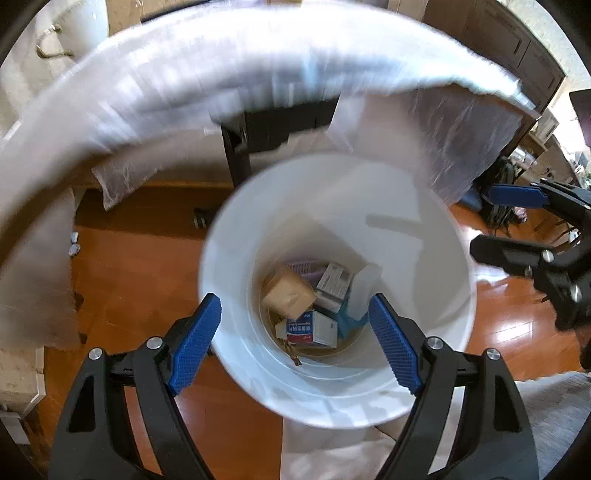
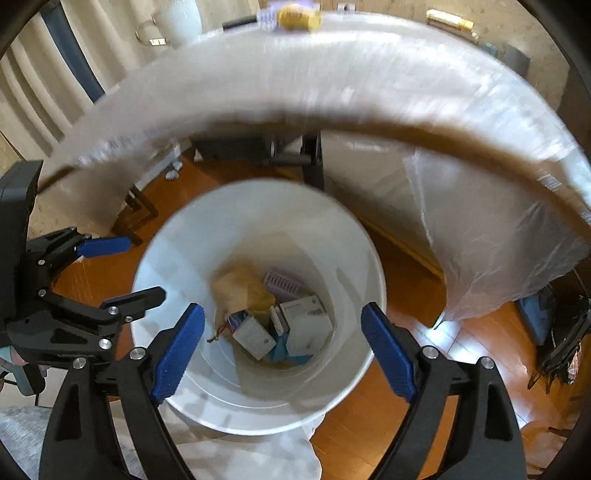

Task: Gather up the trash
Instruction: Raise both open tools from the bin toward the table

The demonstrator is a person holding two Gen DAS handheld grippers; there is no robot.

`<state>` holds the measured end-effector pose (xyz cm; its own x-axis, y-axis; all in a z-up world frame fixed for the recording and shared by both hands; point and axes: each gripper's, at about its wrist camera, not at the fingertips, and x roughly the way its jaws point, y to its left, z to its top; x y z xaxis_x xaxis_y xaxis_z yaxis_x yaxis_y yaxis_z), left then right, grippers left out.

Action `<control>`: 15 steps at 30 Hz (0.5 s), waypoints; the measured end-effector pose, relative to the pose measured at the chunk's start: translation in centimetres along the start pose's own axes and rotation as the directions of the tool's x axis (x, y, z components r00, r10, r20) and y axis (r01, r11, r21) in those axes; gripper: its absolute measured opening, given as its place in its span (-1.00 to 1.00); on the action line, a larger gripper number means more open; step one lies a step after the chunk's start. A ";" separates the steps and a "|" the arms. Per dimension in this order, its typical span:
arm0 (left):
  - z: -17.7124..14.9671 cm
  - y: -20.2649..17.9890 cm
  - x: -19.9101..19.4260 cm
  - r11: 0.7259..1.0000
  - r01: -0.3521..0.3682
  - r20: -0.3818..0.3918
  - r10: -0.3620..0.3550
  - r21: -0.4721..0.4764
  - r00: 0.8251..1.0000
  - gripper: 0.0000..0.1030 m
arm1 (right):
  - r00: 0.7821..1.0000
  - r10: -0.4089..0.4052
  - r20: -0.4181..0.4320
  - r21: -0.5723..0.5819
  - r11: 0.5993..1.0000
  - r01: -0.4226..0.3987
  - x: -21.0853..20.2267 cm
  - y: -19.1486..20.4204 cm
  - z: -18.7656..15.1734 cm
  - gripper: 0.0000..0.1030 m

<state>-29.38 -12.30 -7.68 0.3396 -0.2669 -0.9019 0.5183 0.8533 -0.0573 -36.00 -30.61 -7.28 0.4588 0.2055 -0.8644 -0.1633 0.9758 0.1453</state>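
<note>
A white round trash bin [image 1: 424,280] stands on the wood floor below both grippers; it also shows in the right wrist view [image 2: 177,258]. Inside lie a tan paper bag [image 1: 288,295], small white and blue cartons [image 1: 312,328] and a lilac plastic piece [image 2: 284,282]. My left gripper [image 1: 295,339] is open and empty above the bin's near rim. My right gripper [image 2: 282,350] is open and empty above the bin. Each gripper shows in the other's view: the right one [image 1: 517,225], the left one [image 2: 122,266].
A table edge covered in clear plastic sheet [image 1: 221,74] arches above the bin, blurred. On the table are a yellow item [image 2: 299,16] and a white jug [image 2: 177,22]. Dark table legs [image 1: 236,155] stand behind the bin. Small scraps [image 2: 173,170] lie on the floor.
</note>
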 end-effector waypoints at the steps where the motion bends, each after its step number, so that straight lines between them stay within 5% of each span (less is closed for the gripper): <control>1: 0.1 -0.2 -1.6 1.000 0.007 0.028 -0.007 0.008 1.000 0.62 | 0.999 -0.001 0.039 -0.013 1.000 0.002 -1.6 0.1 0.3 0.66; 4: 1.0 -1.0 -7.2 0.998 0.004 0.152 -0.015 0.069 0.988 0.62 | 0.984 -0.019 0.175 -0.071 0.997 0.032 -6.4 0.9 1.6 0.74; 6: 1.9 -1.7 -10.1 0.992 -0.042 0.235 0.012 0.120 0.972 0.80 | 0.950 -0.043 0.310 -0.110 0.991 0.081 -9.5 1.4 2.8 0.93; 7: 2.7 -2.0 -11.9 0.986 -0.070 0.300 0.021 0.153 0.954 0.96 | 0.930 -0.057 0.364 -0.122 0.987 0.109 -10.5 1.6 3.5 0.93; 10: 5.1 -2.3 -14.7 0.970 -0.154 0.435 0.060 0.185 0.898 0.97 | 0.894 -0.087 0.440 -0.141 0.976 0.164 -11.2 1.6 6.2 0.93; 12: 7.7 -1.6 -15.0 0.973 -0.162 0.483 0.064 0.165 0.873 0.97 | 0.892 -0.097 0.441 -0.154 0.971 0.182 -10.4 1.6 8.2 0.93; 15: 11.9 0.5 -14.0 0.988 -0.114 0.481 0.050 0.103 0.875 0.97 | 0.905 -0.088 0.416 -0.188 0.966 0.180 -8.4 1.3 11.3 0.93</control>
<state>-24.51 -13.47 10.04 0.7012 -0.4061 -0.5860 0.5544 0.8274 0.0899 -30.24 -30.26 5.63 0.7928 0.1316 -0.5952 -0.2392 0.9653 -0.1052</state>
